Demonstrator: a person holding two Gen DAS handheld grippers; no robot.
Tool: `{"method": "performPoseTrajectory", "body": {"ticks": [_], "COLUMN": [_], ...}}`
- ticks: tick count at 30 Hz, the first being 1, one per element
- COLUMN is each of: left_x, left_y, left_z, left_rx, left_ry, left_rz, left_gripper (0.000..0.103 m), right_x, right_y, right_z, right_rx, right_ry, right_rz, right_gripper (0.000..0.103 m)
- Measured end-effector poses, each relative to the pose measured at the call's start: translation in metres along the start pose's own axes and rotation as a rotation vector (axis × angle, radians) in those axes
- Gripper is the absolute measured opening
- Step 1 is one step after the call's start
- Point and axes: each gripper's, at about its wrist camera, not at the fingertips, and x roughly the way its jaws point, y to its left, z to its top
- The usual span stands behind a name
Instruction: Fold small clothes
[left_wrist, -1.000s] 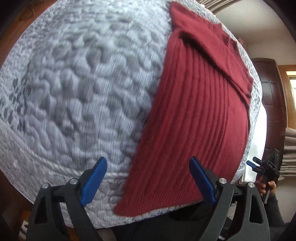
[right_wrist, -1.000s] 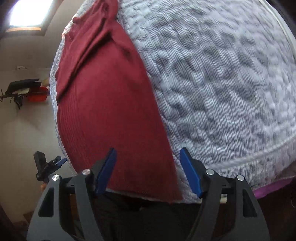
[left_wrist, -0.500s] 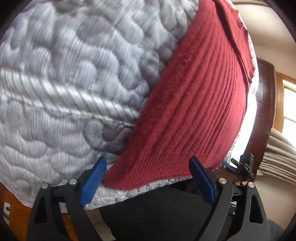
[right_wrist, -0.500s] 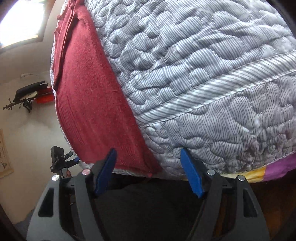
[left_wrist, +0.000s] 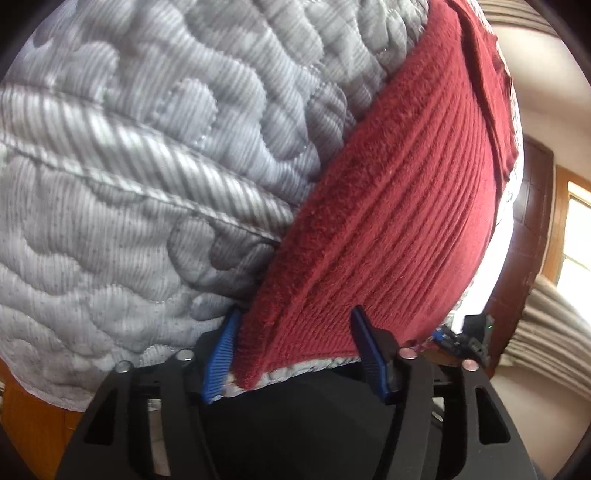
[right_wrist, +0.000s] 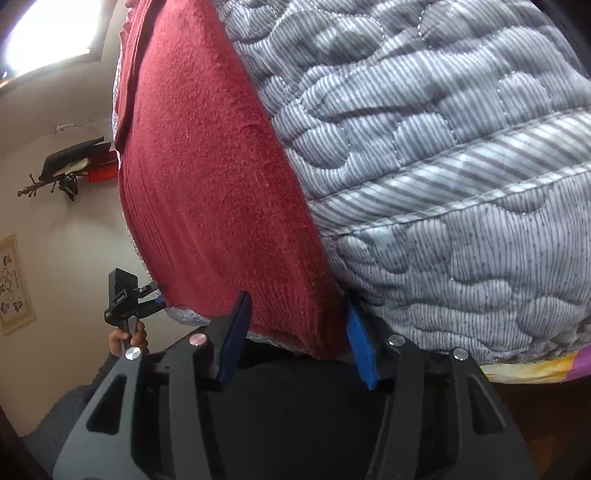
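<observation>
A grey-and-white striped quilted bedspread with wavy stitching fills the left of the left wrist view, a raised corded seam running across it toward the lower right. Just right of that seam lies the dark red ribbed knit garment, spread flat along the near edge of the bed, with a folded-over flap at its far end. The left gripper sits at the garment's near hem corner: its blue ridged fingers stand apart on either side of the corner, the left one touching the thick folded edge, the right one against the ribbed hem, so the jaws bracket the cloth at a middling width without pinching it flat. Farther right, past the hem, the other tool shows small against a dark wooden door and a bright window. In the right wrist view, a pale wall with a framed picture is at far left, and a hand grips the handle of the left tool near the hem. The garment runs up the middle-left, the bedspread to its right. The right gripper straddles the garment's other near corner, blue fingers apart at either side of the cloth, not clamped.
</observation>
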Motion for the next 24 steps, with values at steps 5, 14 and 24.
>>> {"method": "performPoseTrajectory", "body": {"ticks": [5,14,24], "left_x": [0.004,0.001,-0.052], "left_y": [-0.008,-0.014,-0.029], "left_z": [-0.002,-0.004,-0.016], "left_rx": [0.026,0.006,-0.002], "left_ry": [0.003,-0.007,-0.143], "left_rz": [0.019,-0.050,-0.295], "left_gripper": [0.066,0.010,0.009], "right_x": [0.005,0.019,-0.038], "right_y": [-0.001,0.006,0.045], "right_z": [-0.014,-0.020,-0.035], "right_rx": [-0.011,-0.002,0.011], "right_ry": [0.000,-0.011,-0.128], "right_rz": [0.008,0.025,0.232], "right_gripper": [0.048,0.006,0.005]}}
